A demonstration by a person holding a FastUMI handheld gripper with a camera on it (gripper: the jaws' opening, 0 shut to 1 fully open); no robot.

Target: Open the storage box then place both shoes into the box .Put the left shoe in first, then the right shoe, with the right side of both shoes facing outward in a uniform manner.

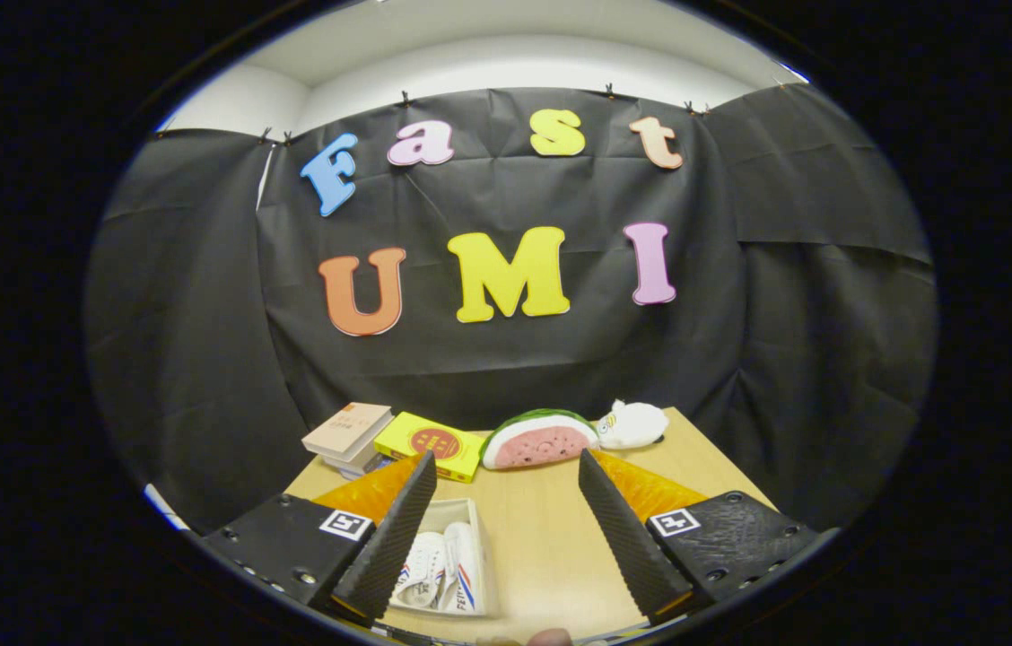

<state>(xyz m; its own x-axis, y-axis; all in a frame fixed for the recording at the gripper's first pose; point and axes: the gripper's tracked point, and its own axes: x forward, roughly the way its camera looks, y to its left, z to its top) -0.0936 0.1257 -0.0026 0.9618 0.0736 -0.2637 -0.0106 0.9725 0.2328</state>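
Note:
The storage box [457, 513] lies on the wooden table [551, 538], open at the top, partly behind my left finger [394, 538]. Two white shoes [443, 570] with red and blue stripes lie side by side inside it. My gripper [510, 538] hangs above the table with its fingers wide apart and nothing between them. The right finger [632, 538] stands over bare table to the right of the box. The box's left part is hidden by the left finger.
At the table's far edge lie a stack of books [349, 435], a yellow box [430, 444], a watermelon-slice plush [537, 440] and a white plush toy [632, 423]. A fingertip [549, 637] shows at the near edge. Black cloth walls the booth behind.

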